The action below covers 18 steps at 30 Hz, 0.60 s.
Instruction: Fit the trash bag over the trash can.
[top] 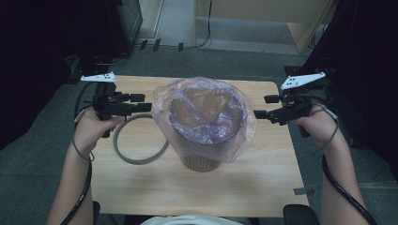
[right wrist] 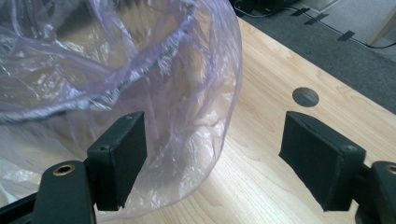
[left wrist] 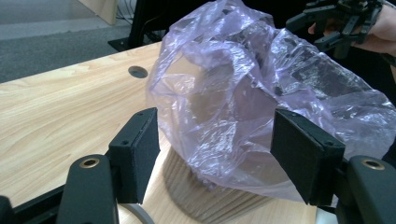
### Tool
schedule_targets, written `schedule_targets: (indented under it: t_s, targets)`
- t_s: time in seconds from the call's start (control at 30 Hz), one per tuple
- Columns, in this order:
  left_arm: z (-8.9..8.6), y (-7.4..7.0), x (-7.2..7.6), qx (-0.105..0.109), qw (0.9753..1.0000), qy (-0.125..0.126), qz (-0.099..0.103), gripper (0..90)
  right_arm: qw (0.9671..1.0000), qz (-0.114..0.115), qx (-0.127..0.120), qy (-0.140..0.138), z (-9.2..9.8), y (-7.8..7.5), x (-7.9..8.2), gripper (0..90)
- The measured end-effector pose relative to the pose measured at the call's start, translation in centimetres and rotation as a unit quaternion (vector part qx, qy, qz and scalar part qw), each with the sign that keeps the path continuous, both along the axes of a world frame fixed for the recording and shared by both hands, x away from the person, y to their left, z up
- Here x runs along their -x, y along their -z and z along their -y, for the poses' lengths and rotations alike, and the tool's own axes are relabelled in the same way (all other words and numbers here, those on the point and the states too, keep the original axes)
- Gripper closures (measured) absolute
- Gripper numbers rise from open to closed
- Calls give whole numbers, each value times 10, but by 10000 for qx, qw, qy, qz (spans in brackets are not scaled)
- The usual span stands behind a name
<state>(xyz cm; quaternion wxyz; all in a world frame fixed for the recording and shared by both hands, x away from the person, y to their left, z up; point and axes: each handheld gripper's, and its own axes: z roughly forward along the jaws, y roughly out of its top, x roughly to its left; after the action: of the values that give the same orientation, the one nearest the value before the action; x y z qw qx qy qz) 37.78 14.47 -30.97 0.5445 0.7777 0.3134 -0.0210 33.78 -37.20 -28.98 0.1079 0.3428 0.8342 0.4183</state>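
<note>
At far left, left gripper (top: 143,102) held level in a hand (top: 94,129), jaws spread apart and clamped on nothing, tips just beside the left edge of the purple plastic bag (top: 206,115). Below and right of that hand, a grey ring (top: 136,157) lying flat on the bench (top: 155,187), its right arc close to the foot of the bin. In the left gripper view, bag (left wrist: 243,93) bulging between and beyond the two black pads, with ribbed brown bin wall (left wrist: 219,200) showing under the plastic's hem.

In the middle of the bench, a brown ribbed waste bin (top: 201,161) standing upright, the thin see-through bag draped into its mouth and folded loosely over the rim, hanging part-way down the outside.

At right, right gripper (top: 263,106) in the other hand (top: 319,124), jaws likewise parted and gripping nothing, tips just beside the bag's right edge. In the right gripper view, left pad overlapping the bag's hanging skirt (right wrist: 187,116), whether touching it cannot be told; right pad over bare bench (right wrist: 261,154), near a round cable hole (right wrist: 305,96).
</note>
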Motion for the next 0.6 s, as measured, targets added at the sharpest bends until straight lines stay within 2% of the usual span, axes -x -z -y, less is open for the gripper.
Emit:
schedule_targets:
  t_s: [0.33,0.5,0.6]
  targets:
    - [-2,6,-3,-145,9998,-57,86,321,9999,-35,-32,129,6,24,1,234]
    - [-5,12,-5,-162,9997,-54,172,333,9998,-51,-23,208,12,31,3,234]
    - [-5,16,-6,-271,9994,-113,177,336,9996,-69,-30,271,16,35,4,234]
